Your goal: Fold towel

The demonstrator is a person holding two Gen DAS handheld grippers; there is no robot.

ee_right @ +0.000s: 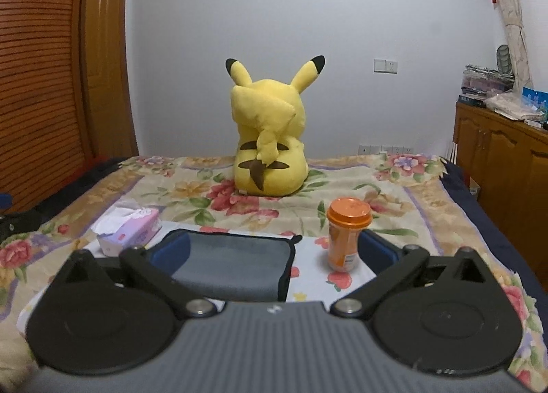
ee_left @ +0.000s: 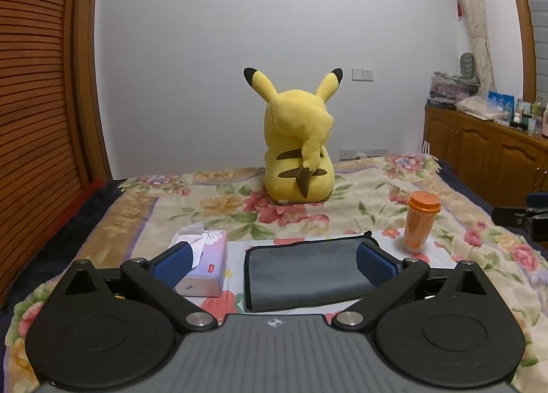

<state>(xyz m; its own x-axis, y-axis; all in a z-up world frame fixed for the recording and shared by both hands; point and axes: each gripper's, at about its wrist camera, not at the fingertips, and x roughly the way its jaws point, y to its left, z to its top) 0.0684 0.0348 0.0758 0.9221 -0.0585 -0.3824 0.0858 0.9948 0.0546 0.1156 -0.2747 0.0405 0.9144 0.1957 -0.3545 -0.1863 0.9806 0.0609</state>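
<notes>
A grey towel [ee_left: 304, 273] with a dark edge lies folded flat on the flowered bed cover, just ahead of both grippers; it also shows in the right wrist view [ee_right: 233, 263]. My left gripper [ee_left: 272, 264] is open and empty, held above the near edge of the towel, its blue pads [ee_left: 375, 266] wide apart. My right gripper [ee_right: 272, 254] is open and empty, its left pad over the towel and its right pad [ee_right: 376, 252] beside the orange bottle. Part of the right gripper shows at the right edge of the left wrist view [ee_left: 524, 218].
An orange bottle [ee_left: 419, 225] [ee_right: 346, 235] stands right of the towel. A tissue box [ee_left: 205, 261] [ee_right: 132, 230] sits to its left. A yellow plush toy [ee_left: 298, 146] [ee_right: 269, 136] sits at the far side. A wooden cabinet [ee_left: 486, 150] stands on the right, a wardrobe [ee_left: 41, 102] on the left.
</notes>
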